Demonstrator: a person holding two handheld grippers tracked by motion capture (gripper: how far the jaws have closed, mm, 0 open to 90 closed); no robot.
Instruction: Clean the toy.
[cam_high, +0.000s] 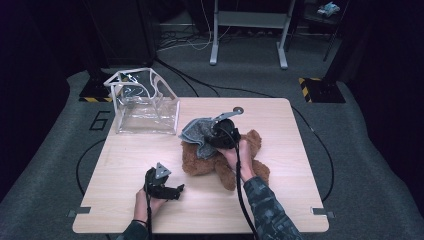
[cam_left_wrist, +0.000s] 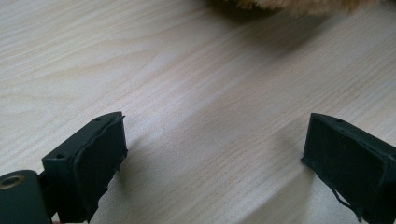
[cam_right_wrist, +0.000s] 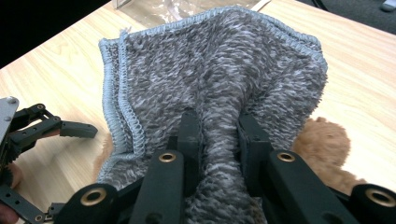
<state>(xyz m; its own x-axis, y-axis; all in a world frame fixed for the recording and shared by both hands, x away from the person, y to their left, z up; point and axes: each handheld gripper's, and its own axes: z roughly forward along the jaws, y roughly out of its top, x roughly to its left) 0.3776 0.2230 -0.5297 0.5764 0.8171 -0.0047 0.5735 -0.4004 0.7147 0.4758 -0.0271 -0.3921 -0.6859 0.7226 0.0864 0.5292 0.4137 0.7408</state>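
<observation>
Pinching a fold of grey towel (cam_right_wrist: 219, 79) between the right gripper (cam_right_wrist: 218, 135) jaws, draping it over the brown teddy bear (cam_high: 225, 160) mid-table. Resting left gripper (cam_left_wrist: 215, 154) open on bare wooden table (cam_left_wrist: 187, 84), near the bear.

A grey, fuzzy terry cloth (cam_high: 197, 132) with a pale blue stitched hem is bunched at its middle, where a fold of it is pinched, and its free part fans out in soft creases toward the far left, one hemmed edge doubled over on itself (cam_right_wrist: 122, 116). It drapes over the far left part of a brown plush teddy bear (cam_high: 220, 162), which lies flat near the middle of the light wooden table, its limbs spread toward the near right, its fur shaggy and matted.
</observation>
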